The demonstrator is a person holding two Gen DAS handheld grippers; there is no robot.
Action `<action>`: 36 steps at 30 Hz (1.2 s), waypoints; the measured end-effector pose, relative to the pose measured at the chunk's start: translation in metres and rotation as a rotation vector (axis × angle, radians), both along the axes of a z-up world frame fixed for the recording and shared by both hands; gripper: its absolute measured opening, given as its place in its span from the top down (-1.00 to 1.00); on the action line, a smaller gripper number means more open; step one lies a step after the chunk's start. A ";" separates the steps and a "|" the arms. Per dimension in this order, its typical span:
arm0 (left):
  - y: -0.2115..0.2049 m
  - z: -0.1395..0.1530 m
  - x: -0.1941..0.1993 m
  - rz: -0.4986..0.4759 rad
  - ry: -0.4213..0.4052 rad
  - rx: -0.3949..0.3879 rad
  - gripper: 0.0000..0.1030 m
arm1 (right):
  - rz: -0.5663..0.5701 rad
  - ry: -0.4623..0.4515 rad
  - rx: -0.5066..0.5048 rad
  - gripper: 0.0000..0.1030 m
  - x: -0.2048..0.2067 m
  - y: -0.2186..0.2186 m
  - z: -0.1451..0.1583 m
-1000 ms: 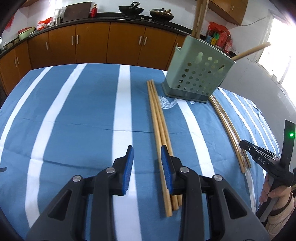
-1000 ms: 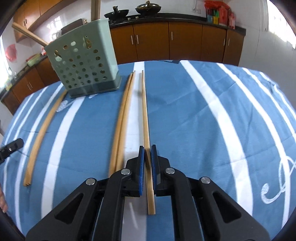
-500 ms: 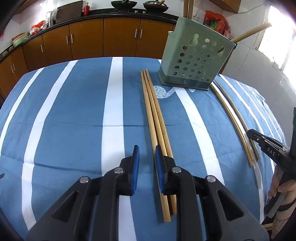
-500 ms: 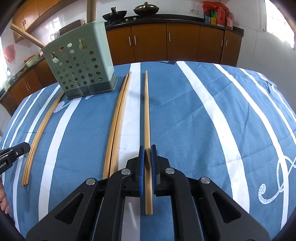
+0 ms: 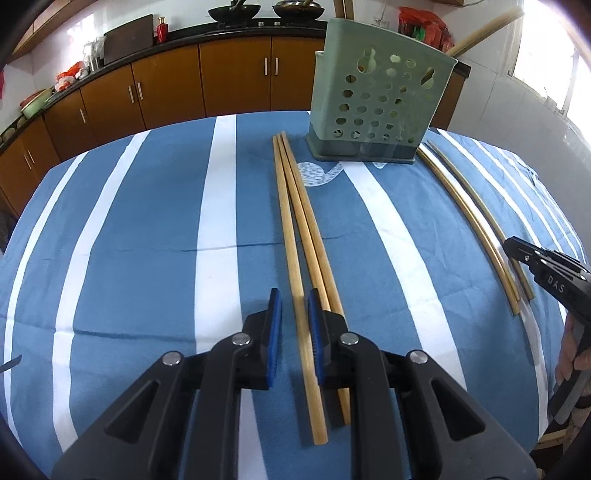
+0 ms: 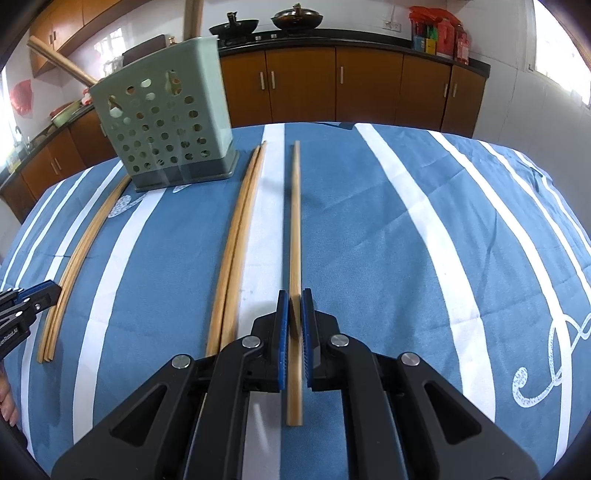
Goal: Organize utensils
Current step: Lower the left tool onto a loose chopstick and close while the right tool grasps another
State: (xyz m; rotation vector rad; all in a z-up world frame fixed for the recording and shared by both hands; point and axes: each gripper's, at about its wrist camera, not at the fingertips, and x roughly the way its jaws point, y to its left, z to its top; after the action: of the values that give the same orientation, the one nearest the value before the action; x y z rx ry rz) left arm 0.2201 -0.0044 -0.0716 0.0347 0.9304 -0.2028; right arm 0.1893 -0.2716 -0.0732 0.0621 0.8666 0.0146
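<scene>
Chopsticks point(image 5: 291, 236): light, stiff, slick wood, best pinched near the thick end, left gripper point(image 5: 294, 325) just closing around one, right gripper point(image 6: 291, 325) clamped on another point(image 6: 294, 258)

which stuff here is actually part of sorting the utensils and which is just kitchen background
Job: left gripper closing round one of three chopsticks; right gripper clamping a single chopstick; two chopsticks between; green holder.

Background: woks, cabinets.

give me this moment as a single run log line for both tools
left tool: just closing around one chopstick, gap left | right tool: shut on single chopstick | green holder: upright on striped cloth
</scene>
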 end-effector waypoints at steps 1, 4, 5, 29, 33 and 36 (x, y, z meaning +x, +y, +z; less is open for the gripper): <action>-0.001 0.000 0.000 0.009 -0.007 0.011 0.83 | 0.007 0.000 -0.004 0.84 0.000 0.002 0.000; 0.006 0.000 0.005 0.044 -0.013 0.016 0.84 | 0.022 -0.001 -0.012 0.85 0.001 0.002 0.000; 0.011 0.000 0.007 0.058 -0.012 0.012 0.84 | 0.011 -0.002 -0.023 0.85 0.002 -0.001 0.000; 0.075 0.001 0.013 0.180 -0.030 -0.012 0.78 | -0.075 0.000 -0.021 0.84 0.006 -0.037 0.000; 0.075 0.000 0.013 0.180 -0.030 -0.020 0.78 | -0.074 0.000 -0.011 0.84 0.006 -0.038 0.000; 0.077 0.000 0.013 0.181 -0.029 -0.031 0.78 | -0.075 0.001 -0.011 0.84 0.006 -0.037 0.000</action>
State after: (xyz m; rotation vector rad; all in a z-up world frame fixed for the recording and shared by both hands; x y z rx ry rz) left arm 0.2332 0.0725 -0.0713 -0.0751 0.8961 -0.0492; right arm 0.1952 -0.3089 -0.0736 0.0839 0.8645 -0.0601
